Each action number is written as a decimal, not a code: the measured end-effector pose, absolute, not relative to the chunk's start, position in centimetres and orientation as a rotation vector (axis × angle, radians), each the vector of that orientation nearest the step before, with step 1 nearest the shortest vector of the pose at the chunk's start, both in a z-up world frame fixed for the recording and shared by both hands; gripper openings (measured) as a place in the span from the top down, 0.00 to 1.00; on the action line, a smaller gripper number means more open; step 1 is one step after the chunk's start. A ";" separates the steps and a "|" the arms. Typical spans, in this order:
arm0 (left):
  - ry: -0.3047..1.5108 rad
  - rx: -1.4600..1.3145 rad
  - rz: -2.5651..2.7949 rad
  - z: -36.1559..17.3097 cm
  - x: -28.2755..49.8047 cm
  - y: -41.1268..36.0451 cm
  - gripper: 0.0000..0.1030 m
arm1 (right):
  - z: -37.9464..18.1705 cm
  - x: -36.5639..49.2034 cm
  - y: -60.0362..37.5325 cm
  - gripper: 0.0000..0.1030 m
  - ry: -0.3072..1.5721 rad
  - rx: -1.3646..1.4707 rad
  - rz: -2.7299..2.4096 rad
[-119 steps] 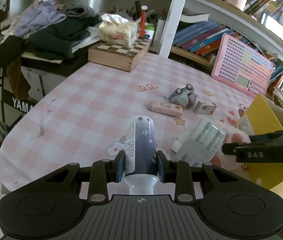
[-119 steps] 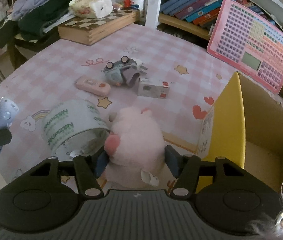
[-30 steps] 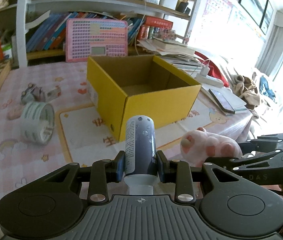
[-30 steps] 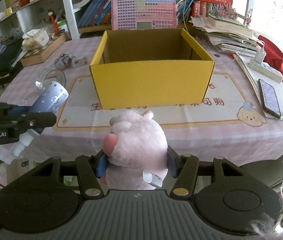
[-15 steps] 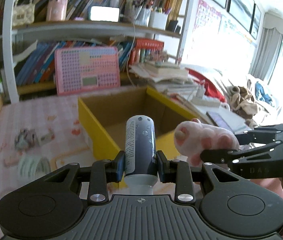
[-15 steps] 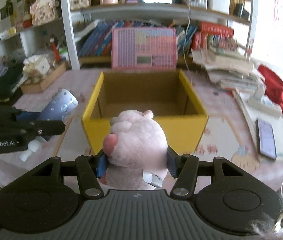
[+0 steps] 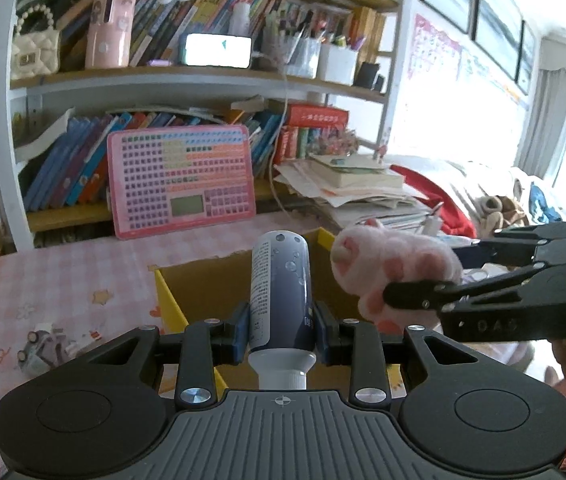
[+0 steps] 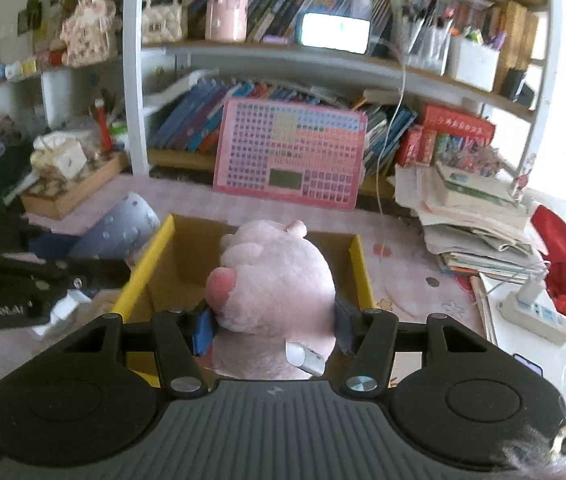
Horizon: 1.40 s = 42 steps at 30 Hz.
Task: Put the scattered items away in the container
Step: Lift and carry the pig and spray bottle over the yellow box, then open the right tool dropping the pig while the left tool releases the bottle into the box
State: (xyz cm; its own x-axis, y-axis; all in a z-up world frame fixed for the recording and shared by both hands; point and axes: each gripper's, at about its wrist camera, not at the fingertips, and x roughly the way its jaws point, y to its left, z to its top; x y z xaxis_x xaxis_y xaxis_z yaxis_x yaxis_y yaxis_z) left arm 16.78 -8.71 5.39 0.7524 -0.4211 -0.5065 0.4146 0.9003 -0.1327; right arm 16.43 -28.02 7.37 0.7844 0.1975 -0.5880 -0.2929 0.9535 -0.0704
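My left gripper (image 7: 282, 330) is shut on a blue-grey tube with a white cap (image 7: 281, 292) and holds it above the open yellow cardboard box (image 7: 169, 300). My right gripper (image 8: 271, 326) is shut on a pink plush toy (image 8: 275, 276) and holds it over the same box (image 8: 155, 256). The plush (image 7: 395, 268) and the right gripper show at the right of the left wrist view. The tube (image 8: 117, 226) and left gripper show at the left of the right wrist view.
A toy car (image 7: 37, 350) and a small box (image 7: 83, 336) lie on the pink checked tablecloth left of the box. A pink toy keyboard (image 7: 181, 184) leans on the bookshelf behind. Stacked papers (image 8: 479, 216), a power strip (image 8: 531, 312) and a chessboard box (image 8: 71, 188) flank the box.
Both grippers have risen and moved forward with their loads; they now hang above the box opening, which sits lower and closer in both views.
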 end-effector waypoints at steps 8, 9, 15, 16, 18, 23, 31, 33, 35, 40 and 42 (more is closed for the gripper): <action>0.659 0.011 -0.401 2.0 21.7 -11.5 0.70 | 2.6 22.9 -28.2 0.47 0.745 -0.255 0.358; 0.673 0.022 -0.394 1.6 22.2 -11.9 0.70 | 2.0 23.6 -28.2 0.47 0.762 -0.272 0.371; 0.734 0.108 -0.373 -0.1 24.3 -14.0 0.70 | -0.9 26.7 -28.3 0.47 0.839 -0.389 0.472; 0.745 0.118 -0.369 -0.3 24.5 -14.3 0.70 | -1.1 27.1 -28.3 0.46 0.847 -0.402 0.482; 0.759 0.136 -0.359 -0.7 24.9 -14.7 0.70 | -1.4 27.6 -28.3 0.46 0.841 -0.437 0.500; 0.786 0.183 -0.334 -1.4 25.5 -15.5 0.70 | -1.6 28.4 -28.2 0.46 0.833 -0.479 0.518; 0.820 0.268 -0.321 -2.1 26.1 -16.8 0.56 | -2.2 28.3 -27.8 0.21 0.869 -0.519 0.555; 0.819 0.285 -0.308 -2.0 26.1 -16.9 0.44 | -2.3 28.0 -27.9 0.18 0.876 -0.520 0.560; 0.816 0.285 -0.308 -2.0 26.0 -16.8 0.40 | -2.2 27.7 -27.8 0.17 0.878 -0.536 0.562; 0.811 0.296 -0.323 -1.9 25.9 -16.7 0.39 | -1.6 26.8 -28.2 0.17 0.908 -0.488 0.550; 0.809 0.317 -0.335 -2.0 25.8 -17.0 0.39 | -1.3 26.4 -28.2 0.17 0.908 -0.480 0.536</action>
State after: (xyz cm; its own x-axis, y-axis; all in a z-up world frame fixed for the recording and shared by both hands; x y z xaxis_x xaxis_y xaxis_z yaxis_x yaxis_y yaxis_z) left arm 25.84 -16.96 -2.01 0.6435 -0.1698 -0.7463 0.4082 0.9010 0.1469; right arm 26.42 -28.22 -1.34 0.5034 0.2291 -0.8331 -0.6183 0.7691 -0.1621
